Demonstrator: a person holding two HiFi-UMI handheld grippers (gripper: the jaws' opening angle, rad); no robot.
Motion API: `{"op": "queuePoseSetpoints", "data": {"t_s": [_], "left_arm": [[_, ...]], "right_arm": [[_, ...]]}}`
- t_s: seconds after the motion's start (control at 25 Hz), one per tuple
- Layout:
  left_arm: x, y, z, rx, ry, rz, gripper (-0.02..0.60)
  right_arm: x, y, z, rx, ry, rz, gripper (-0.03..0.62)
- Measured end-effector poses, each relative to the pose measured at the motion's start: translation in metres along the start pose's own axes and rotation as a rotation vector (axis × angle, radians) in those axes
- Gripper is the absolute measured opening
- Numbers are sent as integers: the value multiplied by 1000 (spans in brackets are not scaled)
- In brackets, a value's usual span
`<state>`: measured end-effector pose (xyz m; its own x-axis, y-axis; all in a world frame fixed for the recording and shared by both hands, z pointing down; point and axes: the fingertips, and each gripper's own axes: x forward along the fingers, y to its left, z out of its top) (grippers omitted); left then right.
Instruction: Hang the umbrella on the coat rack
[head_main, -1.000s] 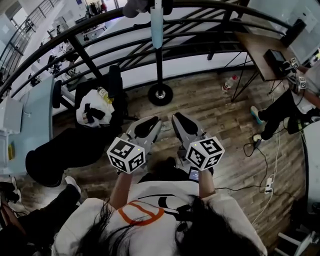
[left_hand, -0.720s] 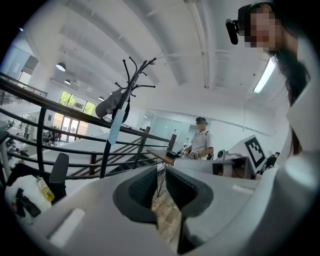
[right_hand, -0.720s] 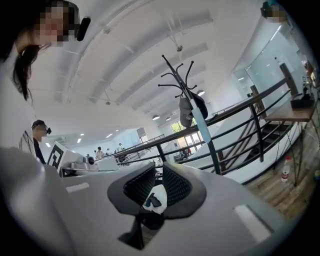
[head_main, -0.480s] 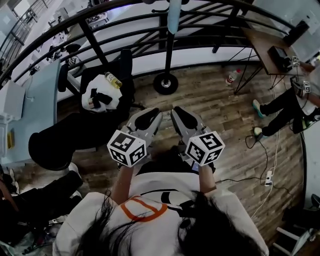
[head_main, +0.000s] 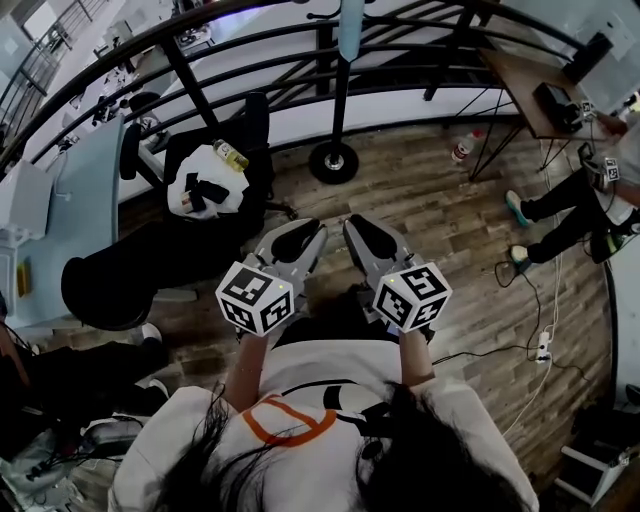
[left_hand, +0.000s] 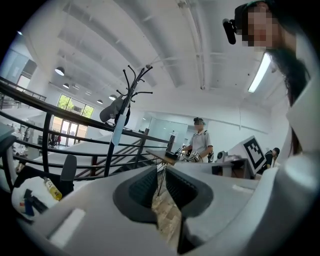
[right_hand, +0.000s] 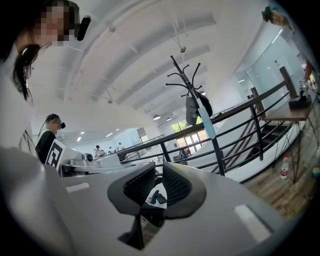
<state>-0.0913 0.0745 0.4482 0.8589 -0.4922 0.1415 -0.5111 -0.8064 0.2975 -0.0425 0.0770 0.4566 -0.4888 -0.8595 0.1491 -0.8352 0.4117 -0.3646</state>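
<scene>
1. Pale blue and furled, what I took for the umbrella (left_hand: 118, 131) hung down along the pole of the coat rack (head_main: 333, 160), just below a dark item on one of its hooks. Its handle was too small to make out, so I could not tell which hook carried it.
2. The rack stood on the wooden floor (head_main: 430, 220) close to the black railing (head_main: 188, 82), well apart from the person and out of reach of either tool.
3. The left tool (left_hand: 159, 190) had its jaws a narrow gap apart, with only floor showing between them.
4. The right tool (right_hand: 158, 187) was likewise slightly spread and held nothing.
5. Both were held low and side by side near the person's chest. I read that as a resting pose, because the hanging looked already done.
</scene>
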Motion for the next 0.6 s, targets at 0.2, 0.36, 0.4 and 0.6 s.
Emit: {"op": "queuePoseSetpoints", "data": {"t_s": [0.2,0.36,0.4,0.6], "left_arm": [[-2,-3,2,7,5,7,40],[-6,-3,2,13,4,9,40],[-7,-3,3,13,1,11,40],[-9,-2,3,13,-8,21,40]], "right_arm": [[-1,3,3,-12,4,13,52],[-2,4,-1,-11,8,12,54],[-2,5,-1,-12,9,13,52],[0,5,-2,-16,12,16,52]]}}
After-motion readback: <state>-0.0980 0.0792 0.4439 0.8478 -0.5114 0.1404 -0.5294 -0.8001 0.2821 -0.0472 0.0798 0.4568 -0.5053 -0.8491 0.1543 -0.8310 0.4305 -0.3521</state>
